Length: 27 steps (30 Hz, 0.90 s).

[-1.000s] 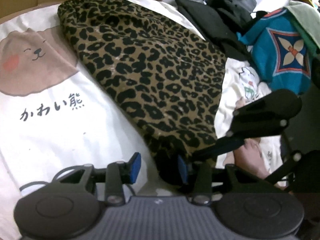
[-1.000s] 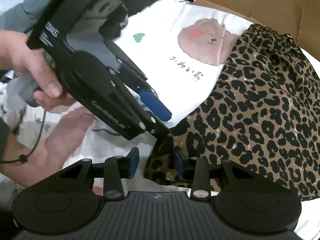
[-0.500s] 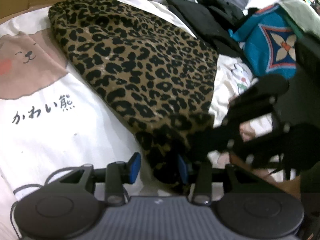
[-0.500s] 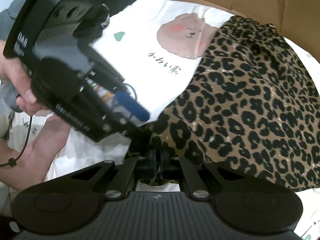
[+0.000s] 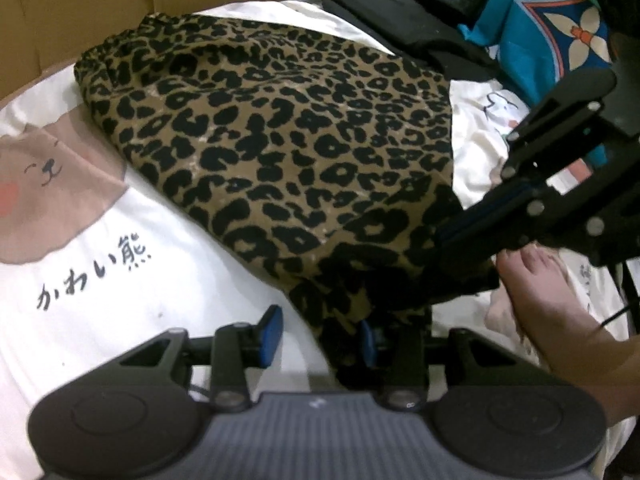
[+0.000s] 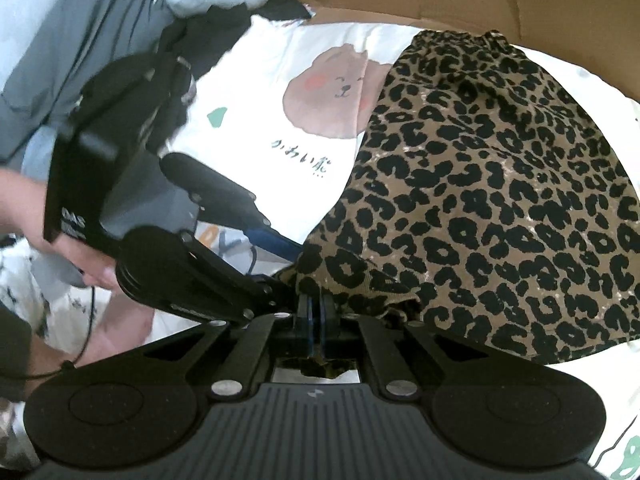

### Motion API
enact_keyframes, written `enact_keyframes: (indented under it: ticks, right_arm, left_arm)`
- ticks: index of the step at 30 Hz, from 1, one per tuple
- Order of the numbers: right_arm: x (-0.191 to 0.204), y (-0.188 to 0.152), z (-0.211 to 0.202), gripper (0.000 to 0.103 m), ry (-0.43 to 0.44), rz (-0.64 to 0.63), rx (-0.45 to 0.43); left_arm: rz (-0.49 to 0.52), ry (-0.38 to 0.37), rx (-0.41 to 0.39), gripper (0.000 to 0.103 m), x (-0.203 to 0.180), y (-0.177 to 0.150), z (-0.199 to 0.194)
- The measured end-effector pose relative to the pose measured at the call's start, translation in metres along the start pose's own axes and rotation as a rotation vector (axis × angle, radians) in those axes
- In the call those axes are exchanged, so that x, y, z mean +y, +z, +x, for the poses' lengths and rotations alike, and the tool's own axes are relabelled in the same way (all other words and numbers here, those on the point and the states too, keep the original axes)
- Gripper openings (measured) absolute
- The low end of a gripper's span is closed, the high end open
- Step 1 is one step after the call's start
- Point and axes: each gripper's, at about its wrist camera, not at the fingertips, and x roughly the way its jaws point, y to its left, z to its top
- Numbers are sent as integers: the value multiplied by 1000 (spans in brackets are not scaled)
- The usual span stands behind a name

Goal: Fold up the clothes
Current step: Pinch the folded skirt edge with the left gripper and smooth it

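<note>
Leopard-print fabric, brown with black spots, makes up the garment spread across a white bedsheet. The sheet carries a pale brown cartoon bear and a line of dark handwritten characters under it. The garment's gathered waistband lies at the far end, close to a brown cardboard wall; its hem bunches up at the near end, right in front of both tools.

In the right wrist view, the right gripper has its two blue-padded jaws pressed together, with a fold of the garment's near hem pinched between them. The cloth rises into a small ridge just above the jaws.

In the left wrist view, the left gripper has just been closing, yet a clear gap remains. Its left pad stands bare over the white sheet, apart from the cloth. Its right pad sits against the dark hem edge, which hangs into the right part of the gap. The pads are not clamping the fabric.

To the right in the left view lie a pile of black clothes and a teal item with a flower motif. A bare foot rests on the sheet at the near right. In the right view, a hand holds the left tool's handle at the left, with grey cloth beyond it.
</note>
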Motion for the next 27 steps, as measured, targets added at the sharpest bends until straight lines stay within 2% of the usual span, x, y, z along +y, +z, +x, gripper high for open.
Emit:
enact_keyframes:
  ticks: [1,3,10,16,20,23,27]
  right_arm:
    - [-1,1,-1,1,3,8,-2]
    - [-3,0,-2,1,12,23,-2]
    - [-17,3,-17,4,56,96,-21]
    - [-29,1,-9,4,-24,89,-8]
    - [-31,-5,11,5,-66,53,44]
    - [-29,-10,22,4,-67,34,76]
    - [-19,-15,33,5,-53,0,108]
  left_arm:
    - [-2,-1,-12,20,1,0,-2]
    - [-17,-9,-24,10,3,-2,-7]
    - [-153,-27,-29,7,24,-21,-24]
    - [-293,-68,-5,6,47,-38,-22]
    - [-348,-85,18,5,61,-45,-21]
    - [-357,-83,41,6,65,-44,-24]
    - [-384,-70,30,26,70,-42,-34]
